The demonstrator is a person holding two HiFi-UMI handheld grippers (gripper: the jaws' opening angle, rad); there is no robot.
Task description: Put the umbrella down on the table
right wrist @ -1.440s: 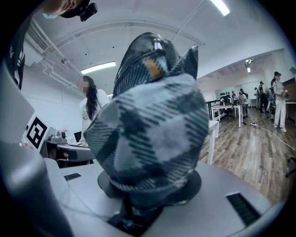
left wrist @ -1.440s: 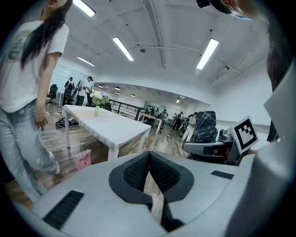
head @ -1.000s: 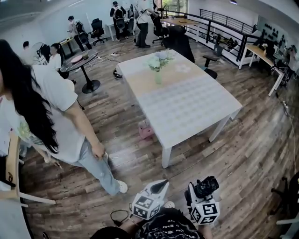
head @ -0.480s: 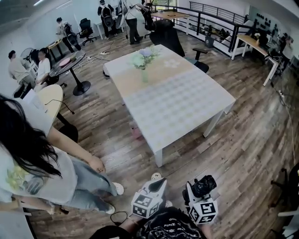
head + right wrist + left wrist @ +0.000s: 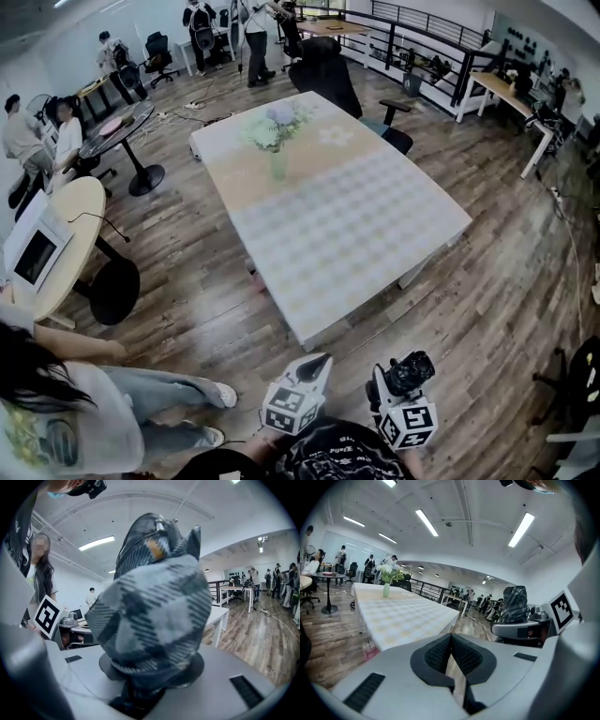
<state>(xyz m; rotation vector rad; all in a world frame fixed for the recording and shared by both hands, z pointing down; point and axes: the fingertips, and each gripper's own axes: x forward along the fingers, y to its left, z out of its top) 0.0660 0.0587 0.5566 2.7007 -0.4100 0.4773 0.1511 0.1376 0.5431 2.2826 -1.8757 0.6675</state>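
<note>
A folded grey plaid umbrella (image 5: 154, 597) fills the right gripper view, and my right gripper (image 5: 152, 679) is shut on its lower end. In the head view it is a dark bundle (image 5: 413, 372) in the right gripper (image 5: 409, 380), low in the picture, short of the table's near corner. The white table (image 5: 356, 234) with a checked cloth stretches ahead, a vase of flowers (image 5: 277, 141) on its far half. My left gripper (image 5: 315, 367) is alongside, shut with nothing between its pads (image 5: 461, 654). From the left gripper view the umbrella (image 5: 514, 604) stands at the right.
A person in a white shirt and jeans (image 5: 84, 412) is at the lower left. A round wooden table with a laptop (image 5: 56, 234) and a black round table (image 5: 122, 127) stand left. An office chair (image 5: 328, 70) is behind the table, a pink bag (image 5: 370, 651) beneath it.
Both grippers have come closer to the table's near corner, the umbrella still held. The person at the left has dropped back toward the lower left of the head view.
</note>
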